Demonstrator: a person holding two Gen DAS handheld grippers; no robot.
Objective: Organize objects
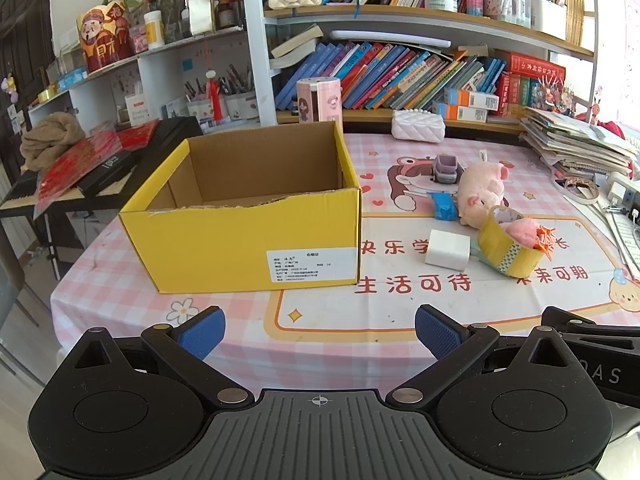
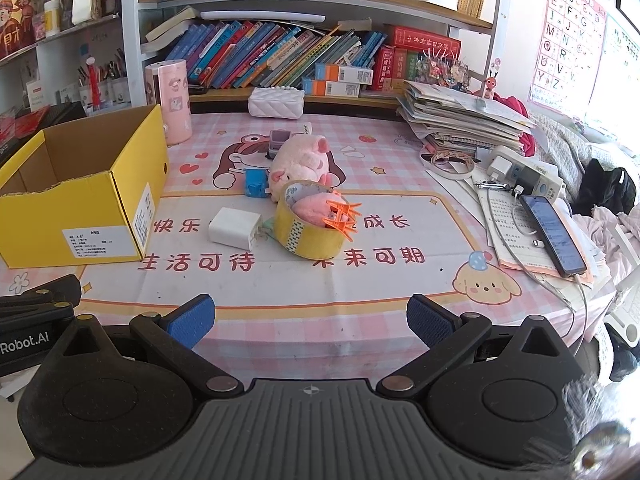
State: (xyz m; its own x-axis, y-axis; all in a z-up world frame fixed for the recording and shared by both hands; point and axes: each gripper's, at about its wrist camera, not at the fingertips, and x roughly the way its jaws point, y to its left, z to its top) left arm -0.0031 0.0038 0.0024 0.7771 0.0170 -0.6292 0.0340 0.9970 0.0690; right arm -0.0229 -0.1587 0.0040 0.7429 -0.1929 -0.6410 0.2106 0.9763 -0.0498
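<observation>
An open yellow cardboard box [image 1: 244,236] [image 2: 80,216] stands on the left of the table; what I see of its inside is empty. To its right lie a white charger block [image 1: 447,249] [image 2: 234,228], a yellow tape roll [image 1: 508,250] [image 2: 310,226] with a pink soft item and an orange clip [image 2: 342,216] in it, a pink plush pig [image 1: 480,190] [image 2: 300,162], a small blue item [image 1: 443,205] [image 2: 255,183] and a purple-grey case [image 1: 446,168] [image 2: 279,140]. My left gripper [image 1: 320,334] and right gripper [image 2: 311,322] are open and empty near the front edge.
A pink cylinder [image 2: 170,100] stands behind the box. A white quilted pouch [image 2: 276,102] lies at the back. A stack of papers [image 2: 460,120], a power strip [image 2: 528,174] and a phone on a cable [image 2: 554,234] fill the right side. Bookshelves rise behind.
</observation>
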